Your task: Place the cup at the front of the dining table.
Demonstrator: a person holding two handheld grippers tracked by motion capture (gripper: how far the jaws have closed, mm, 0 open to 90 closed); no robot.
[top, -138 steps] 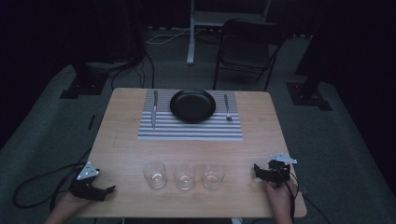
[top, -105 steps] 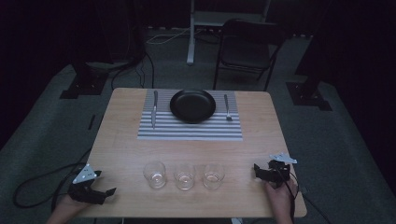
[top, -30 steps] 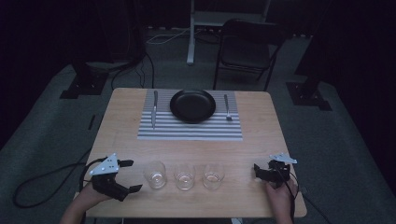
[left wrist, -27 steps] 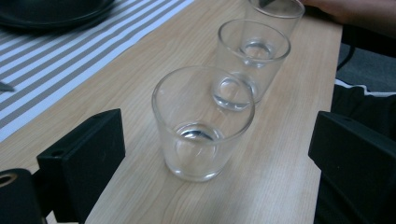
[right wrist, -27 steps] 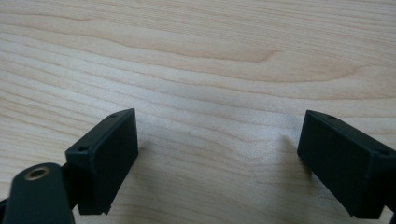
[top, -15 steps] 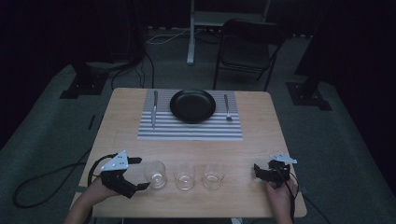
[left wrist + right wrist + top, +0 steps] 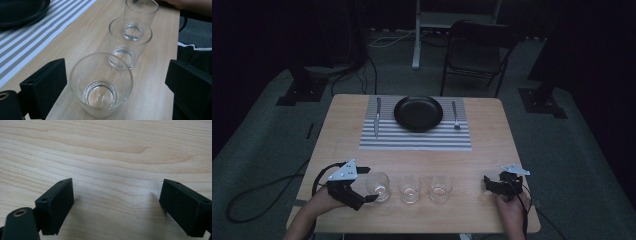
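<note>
Three empty clear glasses stand in a row near the table's front edge: left [image 7: 378,186], middle [image 7: 410,190], right [image 7: 440,189]. My left gripper [image 7: 368,185] is open, with one jaw on each side of the left glass [image 7: 101,85]. A gap shows between each jaw and the glass. Beyond it stand the middle glass [image 7: 130,42] and the far glass [image 7: 141,11]. My right gripper [image 7: 488,184] rests near the front right of the table. It is open [image 7: 116,202] over bare wood with nothing between its jaws.
A striped placemat [image 7: 412,140] lies at the back of the wooden table [image 7: 492,145]. On it are a black plate [image 7: 418,112], a knife [image 7: 377,116] to its left and a fork [image 7: 455,116] to its right. A folding chair [image 7: 477,50] stands behind the table.
My left gripper has moved right from the table's front left corner to straddle the left glass. The right gripper and the glasses have stayed put.
</note>
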